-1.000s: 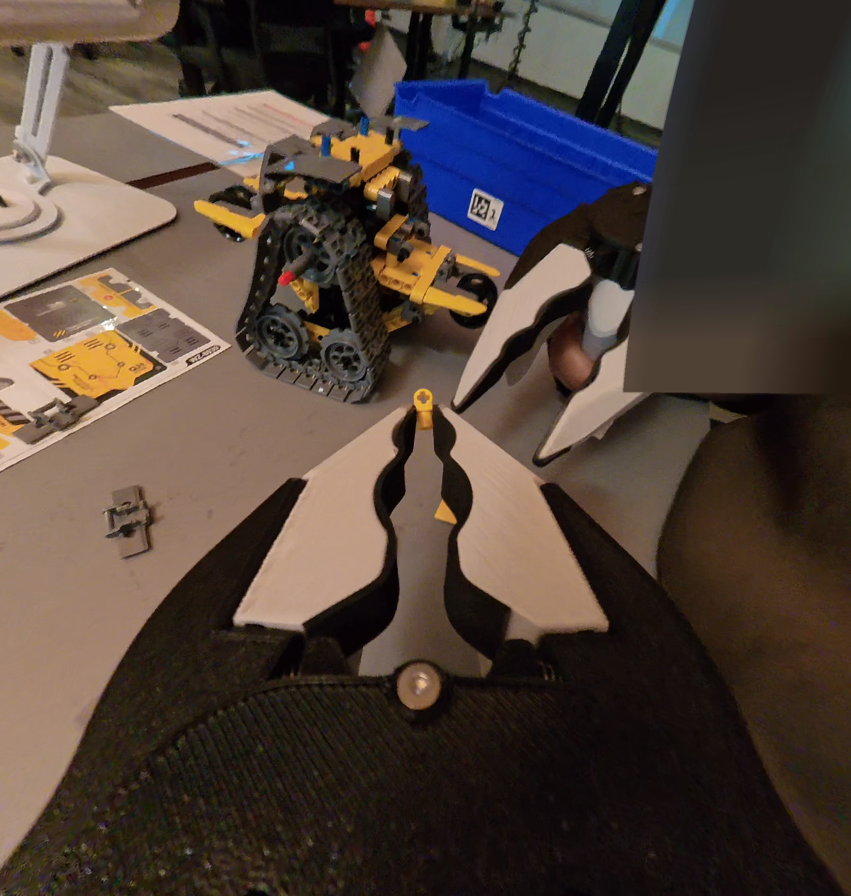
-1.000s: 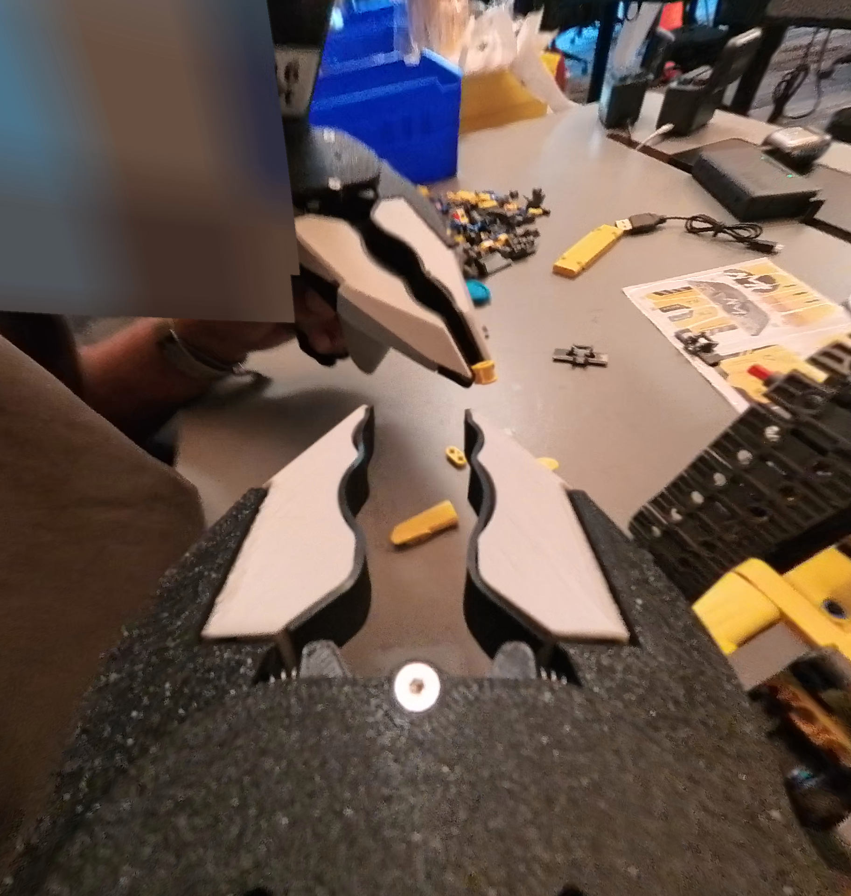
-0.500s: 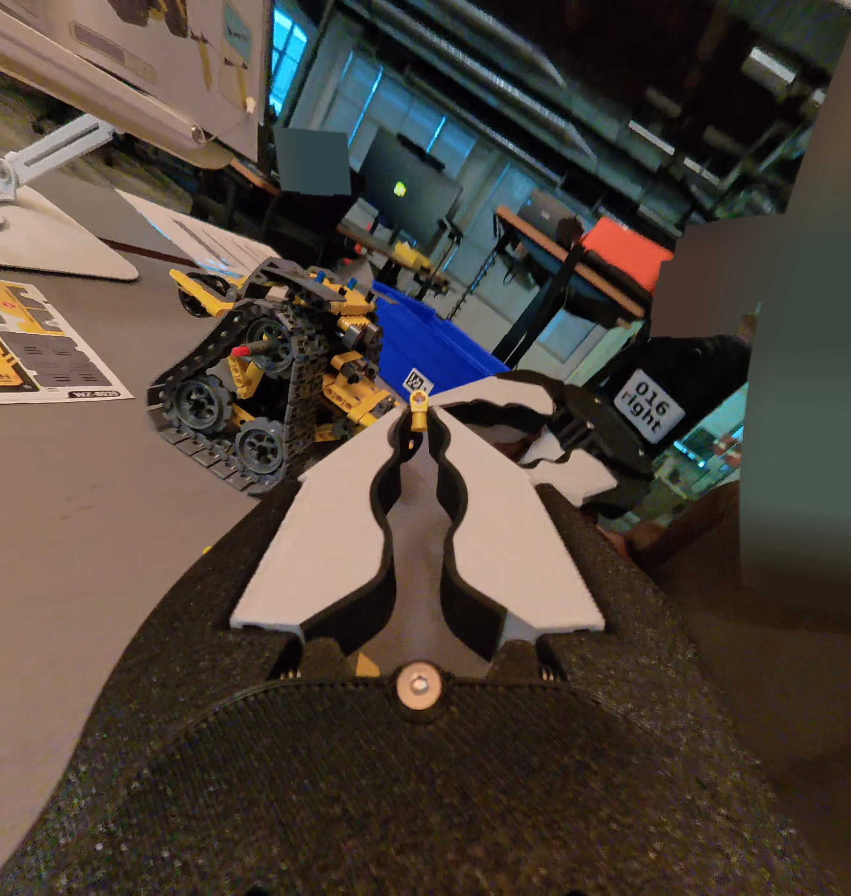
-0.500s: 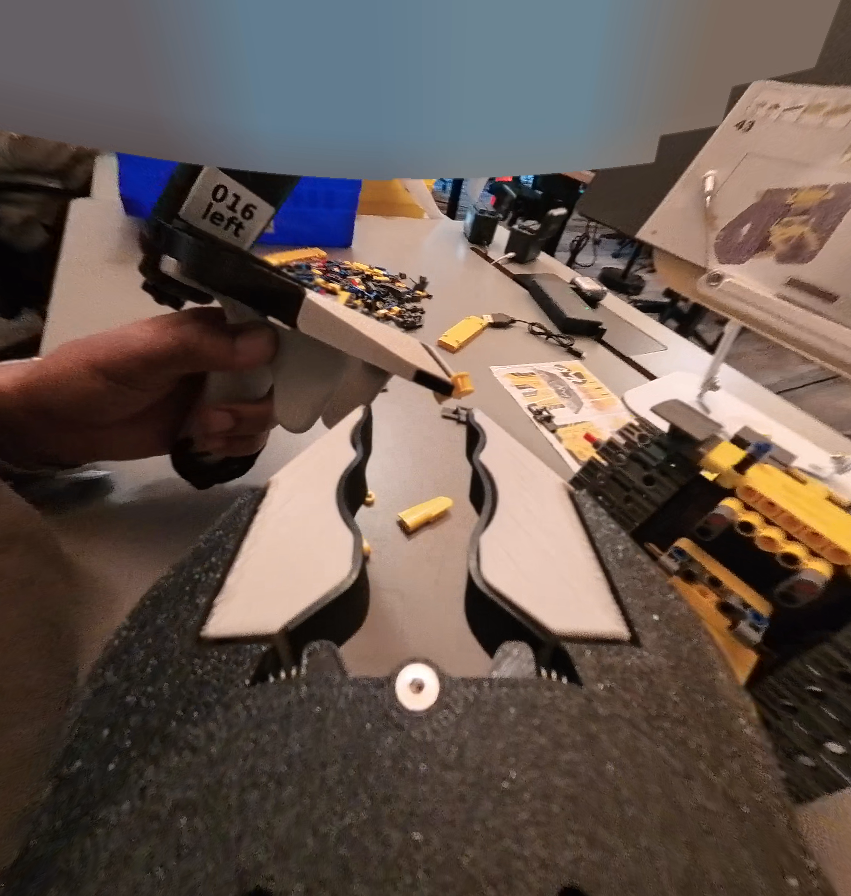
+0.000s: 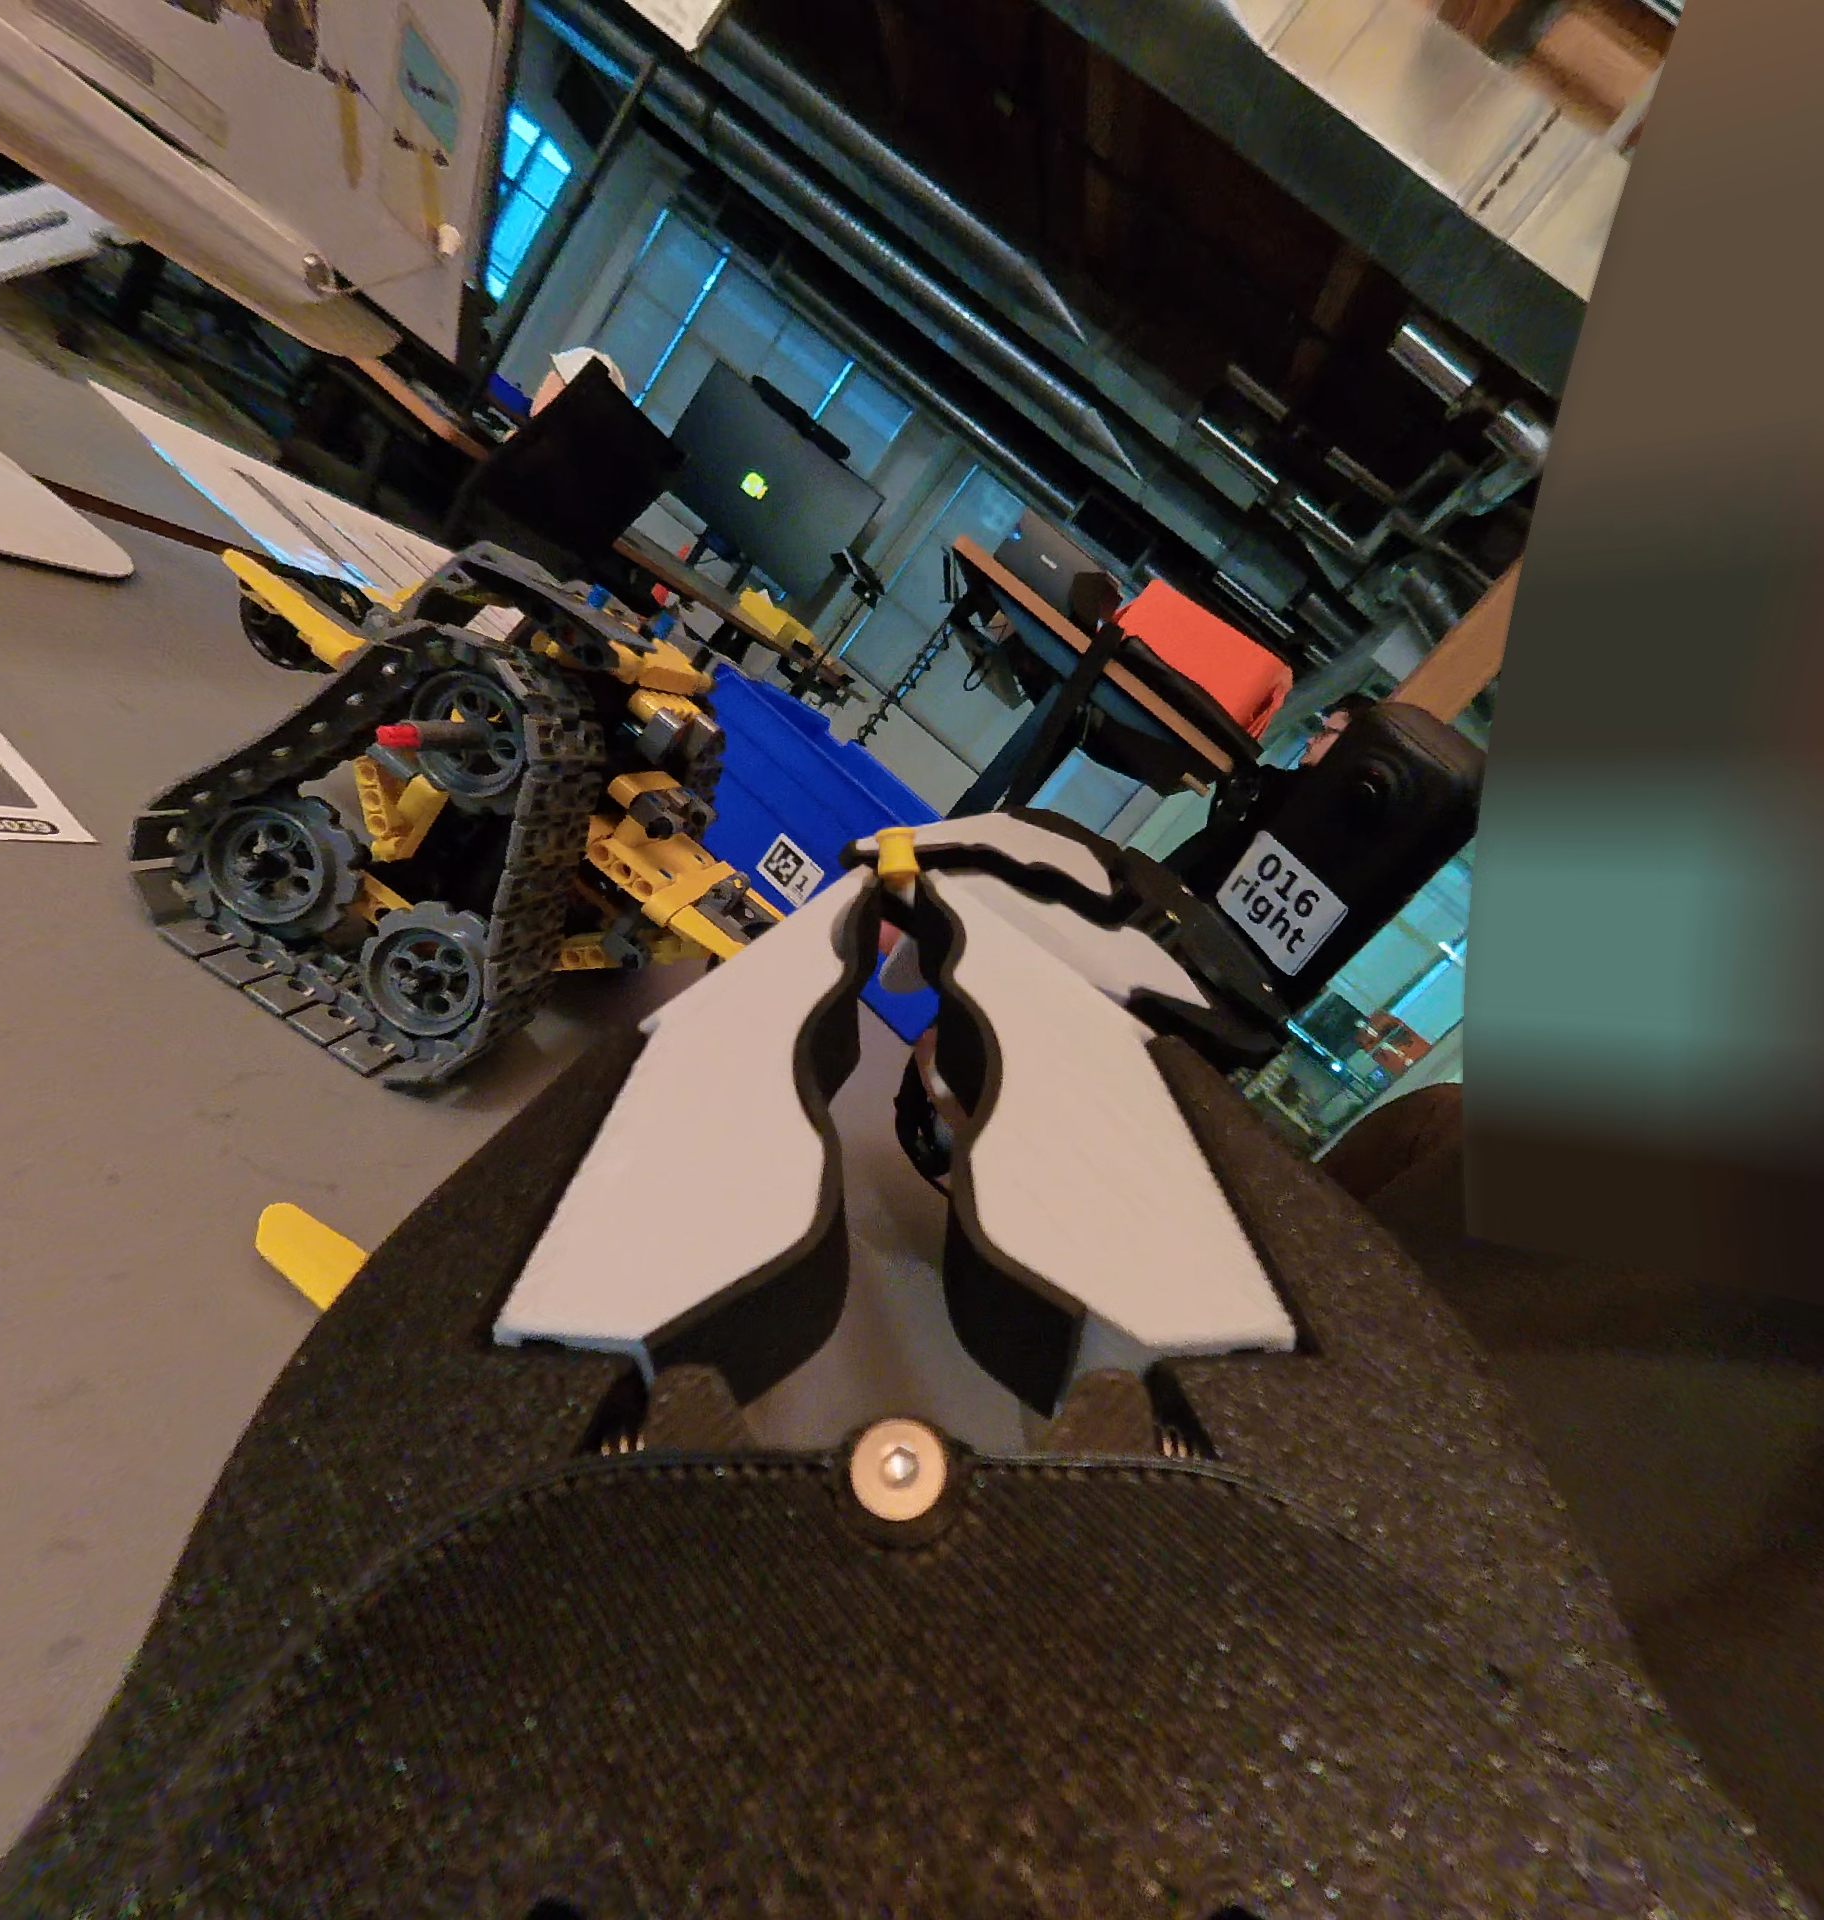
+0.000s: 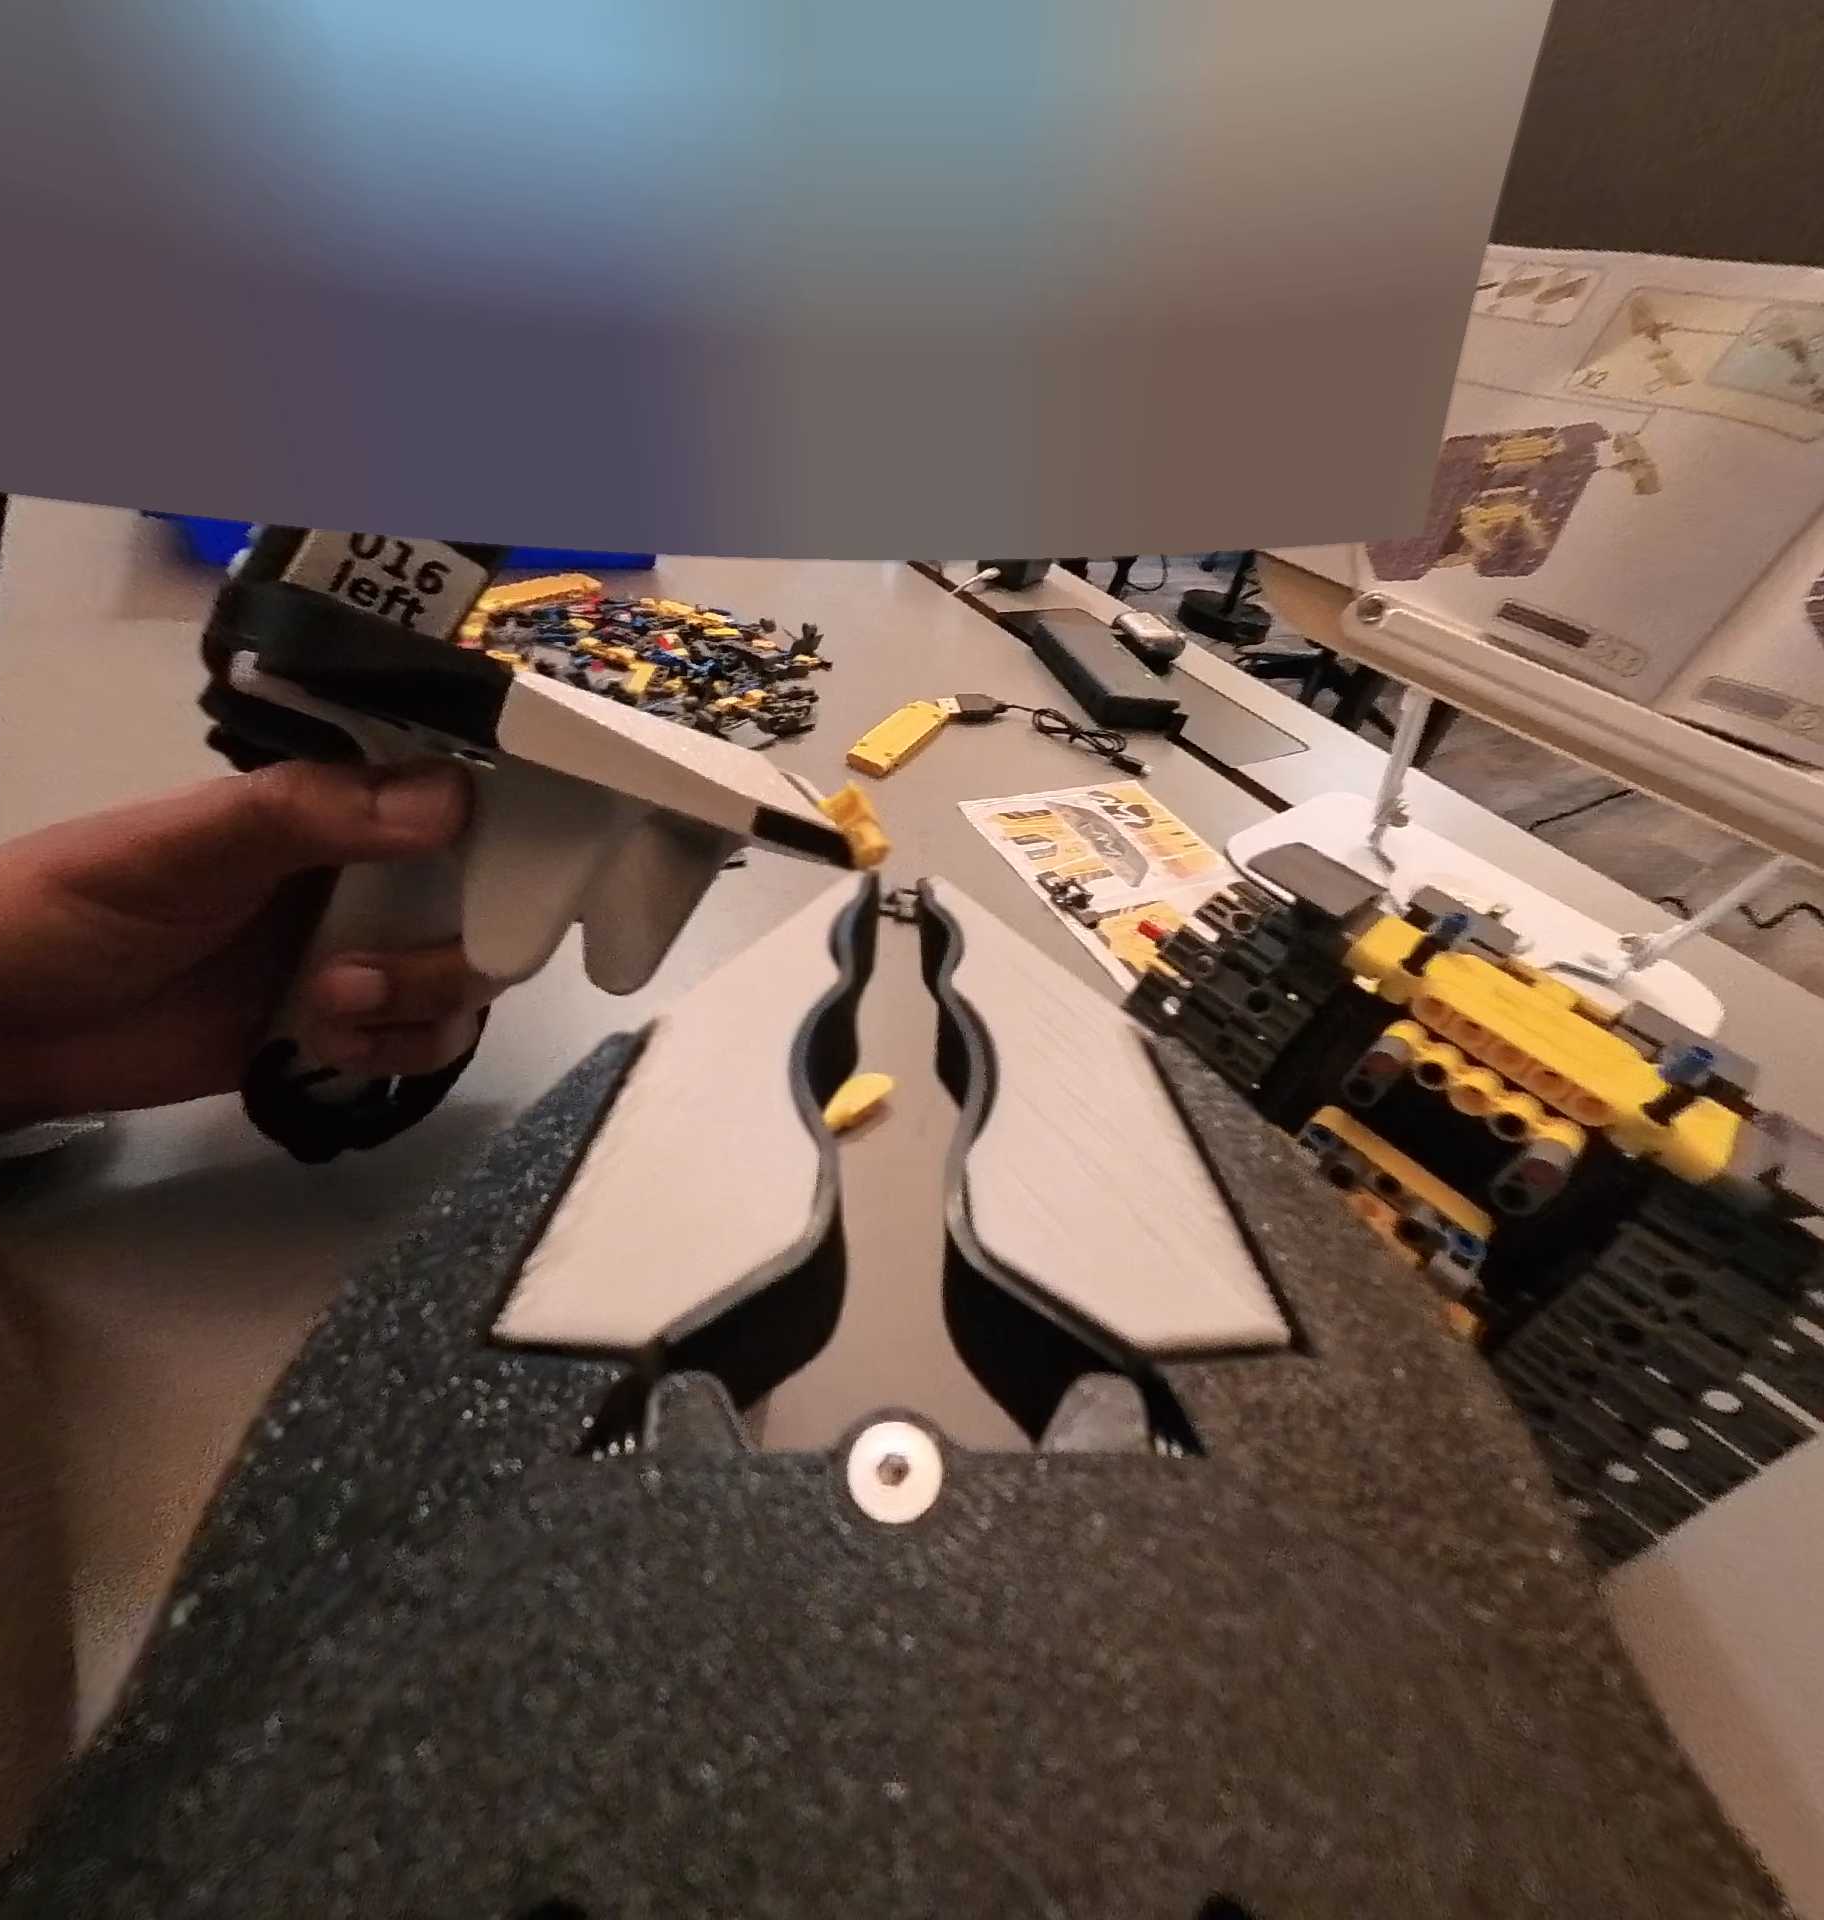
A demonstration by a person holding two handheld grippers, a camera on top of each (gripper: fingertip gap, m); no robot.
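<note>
Yellow connector piece (image 5: 892,852) sits pinched at the tips of my left gripper (image 5: 895,883), lifted above the grey table (image 5: 108,1091). My right gripper (image 6: 897,896) is nearly closed just below it, whether on a small dark piece (image 6: 897,902) I cannot tell. Beside them stands the tracked yellow-and-black brick vehicle (image 5: 409,831).

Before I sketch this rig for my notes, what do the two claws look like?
Both match. The left claw and right claw each have two flat, pale grey fingers tapering to a point, with wavy black inner pads, on a speckled black body with a silver screw. Each has a pale grey grip and a white label with black writing.
</note>
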